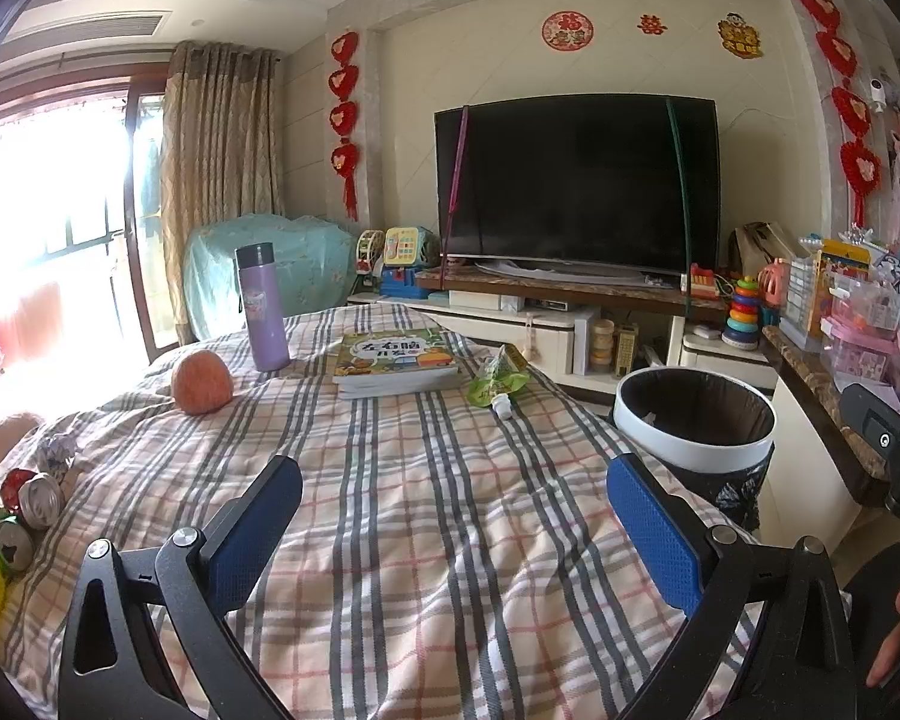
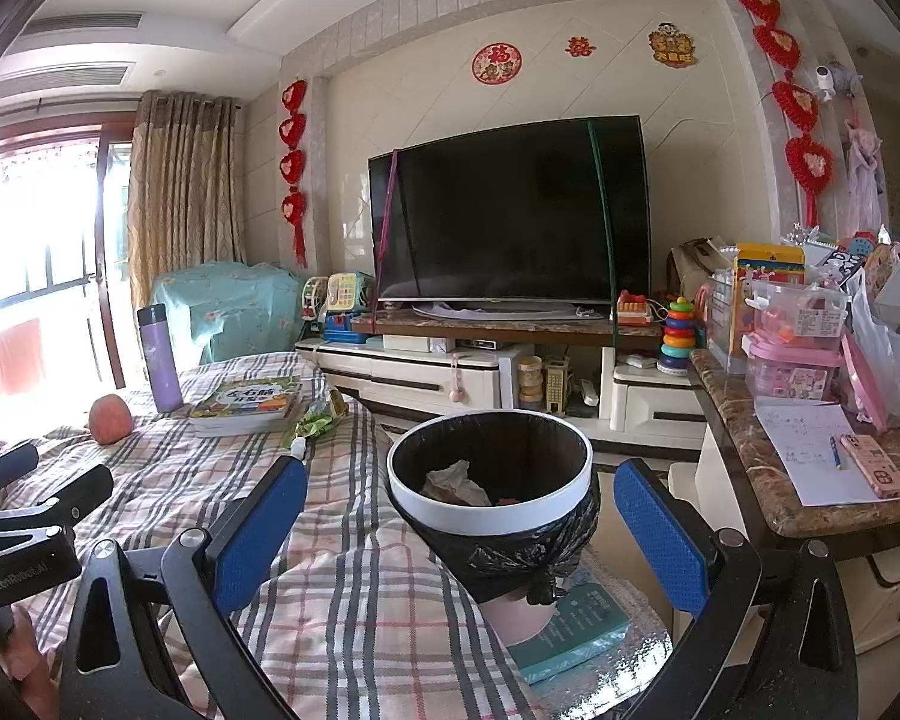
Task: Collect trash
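Pouch: ahead of both tongs, long axis pointing away, near bin.
Nearer: left tongs.
Tongs: both spread, empty.

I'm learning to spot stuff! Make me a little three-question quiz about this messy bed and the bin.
1. True or false: both tongs, left tongs and right tongs, are open and empty.
2. What stands left of the stacked picture books: A purple flask, B lamp, C shoe?
3. Fill in: the green snack pouch lies on the plaid ____.

Key: 1 true. 2 A. 3 bedsheet. The black-lined white-rimmed bin already holds crumpled paper.
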A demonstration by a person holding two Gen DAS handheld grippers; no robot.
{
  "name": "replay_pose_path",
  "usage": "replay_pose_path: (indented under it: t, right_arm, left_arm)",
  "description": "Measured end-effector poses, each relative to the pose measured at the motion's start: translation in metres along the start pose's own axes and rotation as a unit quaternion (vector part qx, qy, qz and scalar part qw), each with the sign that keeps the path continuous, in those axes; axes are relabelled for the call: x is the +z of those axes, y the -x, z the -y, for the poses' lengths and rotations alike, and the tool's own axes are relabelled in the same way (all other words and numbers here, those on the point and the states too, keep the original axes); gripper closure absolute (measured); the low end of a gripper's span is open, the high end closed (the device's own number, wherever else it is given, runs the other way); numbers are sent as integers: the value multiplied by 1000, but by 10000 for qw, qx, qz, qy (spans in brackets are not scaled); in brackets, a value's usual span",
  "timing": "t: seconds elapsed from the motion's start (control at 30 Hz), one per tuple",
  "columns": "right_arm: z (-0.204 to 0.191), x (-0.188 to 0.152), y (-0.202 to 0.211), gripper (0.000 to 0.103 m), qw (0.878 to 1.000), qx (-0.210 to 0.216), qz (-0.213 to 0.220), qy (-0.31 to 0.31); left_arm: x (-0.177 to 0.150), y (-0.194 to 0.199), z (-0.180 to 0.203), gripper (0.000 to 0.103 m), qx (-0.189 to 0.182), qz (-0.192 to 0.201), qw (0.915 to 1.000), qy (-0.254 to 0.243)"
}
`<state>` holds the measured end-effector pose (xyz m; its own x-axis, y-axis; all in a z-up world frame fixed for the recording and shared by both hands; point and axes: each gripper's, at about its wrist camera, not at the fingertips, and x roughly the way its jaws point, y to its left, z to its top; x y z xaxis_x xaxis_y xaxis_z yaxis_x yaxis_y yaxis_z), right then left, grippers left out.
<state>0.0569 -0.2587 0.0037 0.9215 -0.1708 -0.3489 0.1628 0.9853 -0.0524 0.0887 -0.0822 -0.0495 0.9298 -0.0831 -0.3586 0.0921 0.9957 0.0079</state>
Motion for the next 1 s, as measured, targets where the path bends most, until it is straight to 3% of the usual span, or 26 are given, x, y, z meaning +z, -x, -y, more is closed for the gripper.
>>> replay_pose_path:
  t: [1.0]
  right_arm:
    - [-8,-1,-2,0,10000,74,-8,-19]
  left_arm:
    - [0,-1,1,1,-8,4,10000,-3]
